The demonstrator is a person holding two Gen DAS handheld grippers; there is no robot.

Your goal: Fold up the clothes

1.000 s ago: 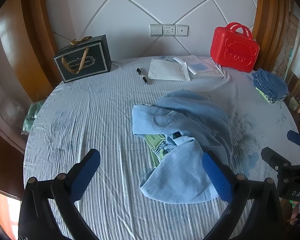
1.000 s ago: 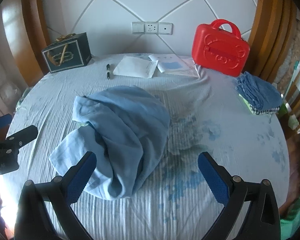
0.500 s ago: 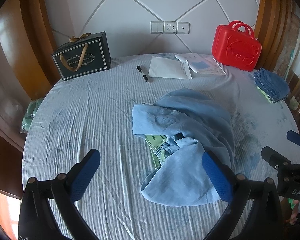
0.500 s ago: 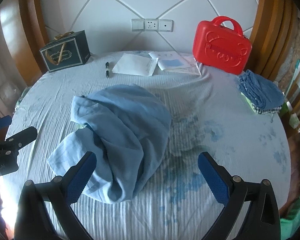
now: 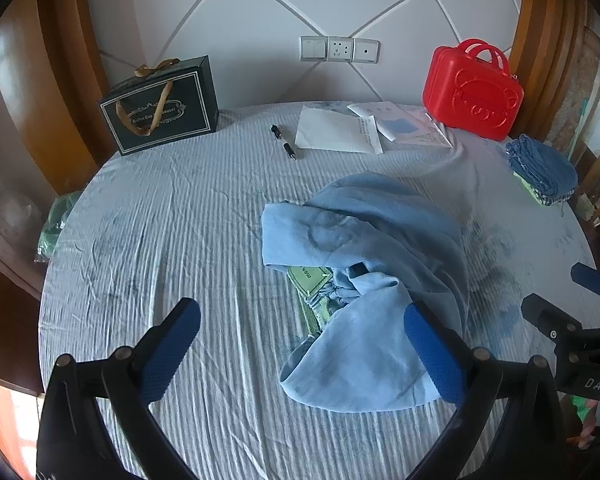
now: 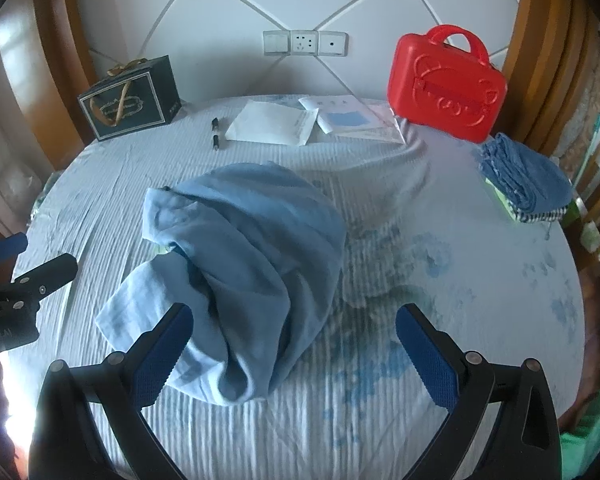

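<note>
Garment: the light-blue garment (image 5: 364, 264) lies crumpled mid-table on the striped tablecloth (image 5: 172, 232), a green printed patch (image 5: 312, 292) showing under it.
Left gripper (image 5: 300, 344): I hold it spread wide, gripping nothing, above the near edge.
Right gripper (image 6: 292, 348): wide too, empty, over the heap's near end.
Done: one folded stack (image 6: 524, 184) sits at the right edge.
Left: I judge everything on this piece; spreading, then folding.

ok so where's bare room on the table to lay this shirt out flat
The widest bare cloth lies left of the crumpled blue garment, below the dark gift bag. Another lies right of it, before the folded stack. The back edge is crowded: pen, papers, red case.
</note>
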